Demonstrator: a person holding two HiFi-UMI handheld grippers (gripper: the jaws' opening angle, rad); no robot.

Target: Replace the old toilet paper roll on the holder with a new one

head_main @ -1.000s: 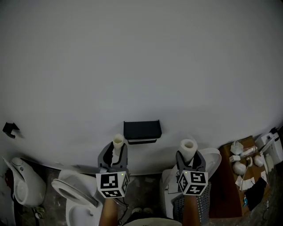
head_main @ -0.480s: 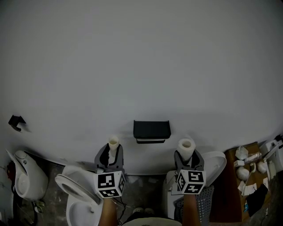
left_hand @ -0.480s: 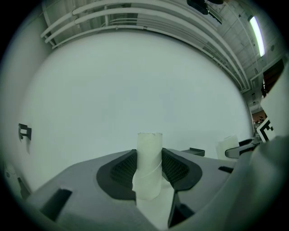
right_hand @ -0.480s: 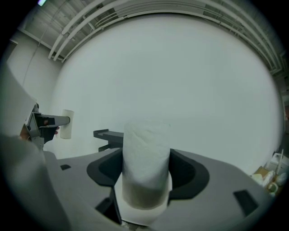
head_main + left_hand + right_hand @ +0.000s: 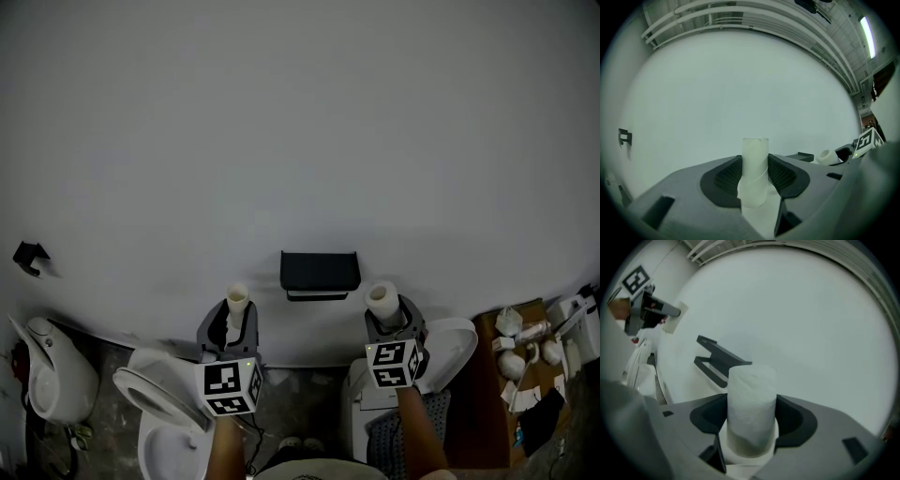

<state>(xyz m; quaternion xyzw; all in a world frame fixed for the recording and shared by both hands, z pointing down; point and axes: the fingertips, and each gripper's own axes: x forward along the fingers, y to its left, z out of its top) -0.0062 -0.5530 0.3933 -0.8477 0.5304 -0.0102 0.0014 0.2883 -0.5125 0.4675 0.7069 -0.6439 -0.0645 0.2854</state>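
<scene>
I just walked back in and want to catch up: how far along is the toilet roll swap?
Done: the old tube is off, clamped in the left gripper, and the holder is bare. In hand: the right gripper holds the new roll, near the holder but not on it. Left: mount the new roll and get rid of the old tube.

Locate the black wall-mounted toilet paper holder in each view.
Head view: the black wall-mounted toilet paper holder sits at centre, on the wall between the two grippers.
Left gripper view: low right of centre, small, just past the jaws.
Right gripper view: left of centre, tilted, above the jaws.
Shared landmark: the white toilet paper roll clamped in the right gripper shows in all three, to the holder's right.
</scene>
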